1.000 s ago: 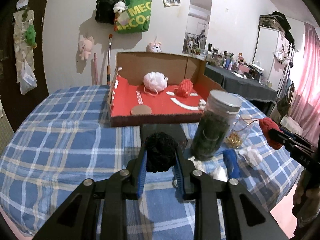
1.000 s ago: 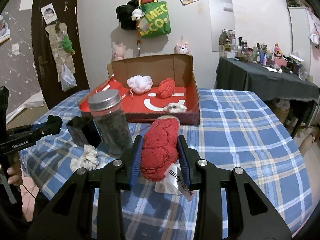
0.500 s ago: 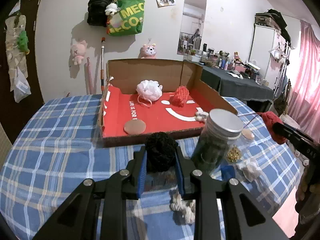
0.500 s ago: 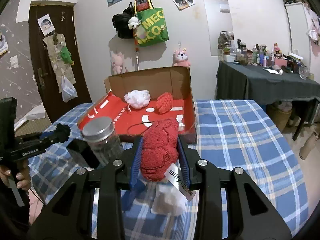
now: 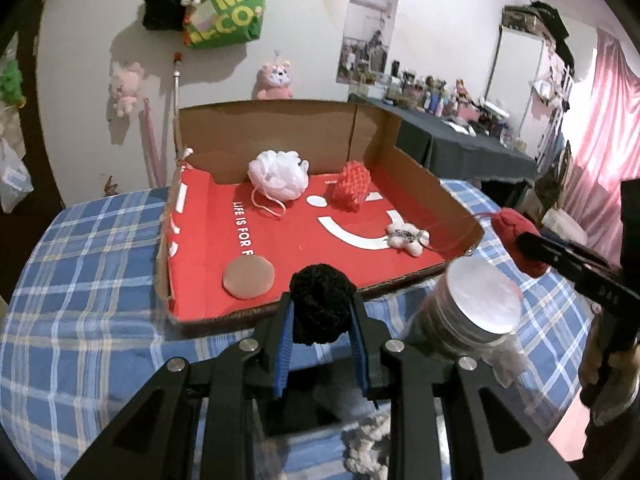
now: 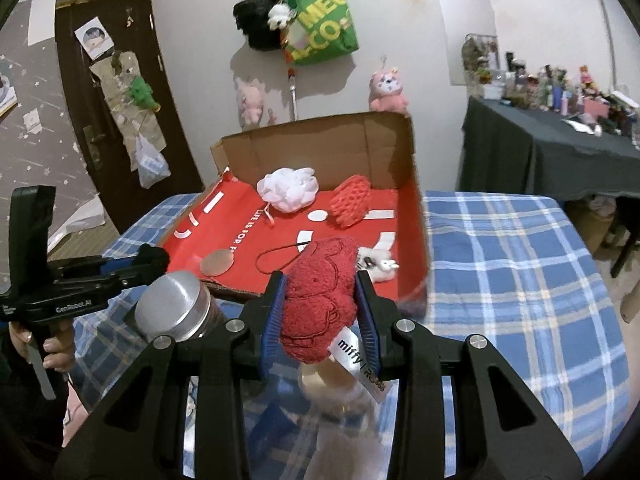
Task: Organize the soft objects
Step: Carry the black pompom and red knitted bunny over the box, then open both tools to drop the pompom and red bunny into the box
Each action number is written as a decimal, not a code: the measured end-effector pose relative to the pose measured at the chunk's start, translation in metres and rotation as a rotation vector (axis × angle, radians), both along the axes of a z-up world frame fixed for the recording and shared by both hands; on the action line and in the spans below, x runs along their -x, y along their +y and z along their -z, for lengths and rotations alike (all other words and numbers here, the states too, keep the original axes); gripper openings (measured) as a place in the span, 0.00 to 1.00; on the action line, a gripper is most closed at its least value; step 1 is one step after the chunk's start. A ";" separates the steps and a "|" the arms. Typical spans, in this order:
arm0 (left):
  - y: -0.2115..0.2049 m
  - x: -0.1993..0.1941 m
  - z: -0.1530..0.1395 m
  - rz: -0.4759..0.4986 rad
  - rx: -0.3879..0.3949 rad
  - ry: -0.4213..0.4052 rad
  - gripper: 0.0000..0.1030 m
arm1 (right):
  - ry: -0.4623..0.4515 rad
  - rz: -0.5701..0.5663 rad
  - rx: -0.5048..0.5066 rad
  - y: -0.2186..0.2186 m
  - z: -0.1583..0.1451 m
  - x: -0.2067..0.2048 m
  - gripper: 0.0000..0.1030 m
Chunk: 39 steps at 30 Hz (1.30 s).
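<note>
My left gripper [image 5: 320,312] is shut on a black fuzzy pompom [image 5: 322,307], held above the near edge of the red-lined cardboard box [image 5: 208,240]. My right gripper [image 6: 320,304] is shut on a red plush toy [image 6: 320,300] with a white "miffy" tag, above the box's near right corner [image 6: 416,248]. Inside the box lie a white mesh puff [image 5: 278,174], a red knitted piece [image 5: 352,184], a small white plush [image 5: 406,238] and a round brown pad [image 5: 248,278]. The right gripper with the red plush also shows in the left wrist view [image 5: 520,246].
A lidded glass jar [image 5: 472,312] stands on the blue plaid table [image 5: 80,280] next to the box. A white knotted rope piece [image 5: 370,448] and a black box lie below the left gripper. A dark table with bottles [image 6: 560,144] stands at the right.
Both grippers have risen and moved forward toward the box, each still holding its object. The jar and loose items now sit lower and closer in both views.
</note>
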<state>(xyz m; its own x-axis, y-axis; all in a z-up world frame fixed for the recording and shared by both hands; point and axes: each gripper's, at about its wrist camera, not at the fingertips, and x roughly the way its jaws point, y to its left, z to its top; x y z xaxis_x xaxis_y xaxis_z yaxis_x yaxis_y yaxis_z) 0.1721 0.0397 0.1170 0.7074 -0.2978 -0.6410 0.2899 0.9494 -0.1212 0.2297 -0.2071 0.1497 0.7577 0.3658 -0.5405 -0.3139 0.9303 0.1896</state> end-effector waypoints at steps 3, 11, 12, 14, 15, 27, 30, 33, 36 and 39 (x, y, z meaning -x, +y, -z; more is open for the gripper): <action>-0.003 -0.015 0.002 0.026 -0.018 0.029 0.26 | 0.046 -0.037 0.007 0.005 0.000 -0.023 0.32; -0.014 -0.060 0.006 0.103 -0.098 0.110 0.26 | 0.200 -0.140 0.039 0.027 0.002 -0.089 0.32; -0.016 -0.066 0.007 0.116 -0.106 0.125 0.26 | 0.212 -0.148 0.052 0.031 0.002 -0.095 0.32; -0.021 -0.077 0.009 0.129 -0.129 0.144 0.26 | 0.270 -0.178 0.078 0.040 0.008 -0.114 0.32; -0.023 -0.082 0.010 0.135 -0.142 0.152 0.26 | 0.290 -0.185 0.086 0.042 0.011 -0.121 0.32; -0.053 -0.145 0.048 0.215 -0.257 0.316 0.27 | 0.511 -0.248 0.220 0.078 0.055 -0.185 0.32; -0.059 -0.150 0.053 0.224 -0.283 0.331 0.27 | 0.525 -0.252 0.249 0.085 0.060 -0.190 0.32; -0.061 -0.152 0.055 0.233 -0.295 0.343 0.27 | 0.532 -0.251 0.269 0.088 0.061 -0.194 0.33; -0.062 -0.156 0.058 0.232 -0.317 0.359 0.28 | 0.547 -0.248 0.282 0.090 0.063 -0.196 0.34; -0.062 -0.159 0.058 0.231 -0.319 0.367 0.28 | 0.553 -0.252 0.304 0.092 0.066 -0.197 0.34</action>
